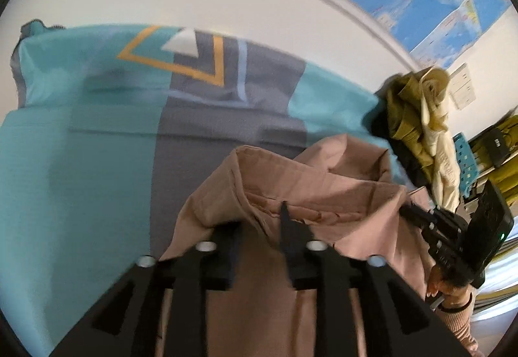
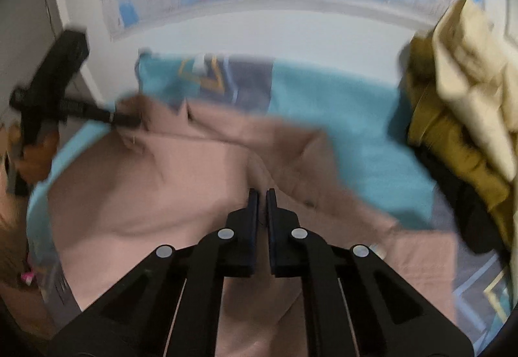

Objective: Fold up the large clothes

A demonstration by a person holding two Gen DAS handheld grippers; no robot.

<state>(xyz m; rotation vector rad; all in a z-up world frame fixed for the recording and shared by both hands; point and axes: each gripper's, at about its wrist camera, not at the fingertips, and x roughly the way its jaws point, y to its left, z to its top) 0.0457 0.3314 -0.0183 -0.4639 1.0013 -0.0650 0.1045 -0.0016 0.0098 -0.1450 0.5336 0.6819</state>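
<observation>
While the left wrist view shows the left gripper point(image 1: 259, 221) with pink garment point(image 1: 310, 182) cloth bunched between its part-spread fingers above the teal bedspread point(image 1: 81, 162), the right wrist view shows the right gripper point(image 2: 262, 195) pinched narrowly on that garment point(image 2: 162, 182).
</observation>
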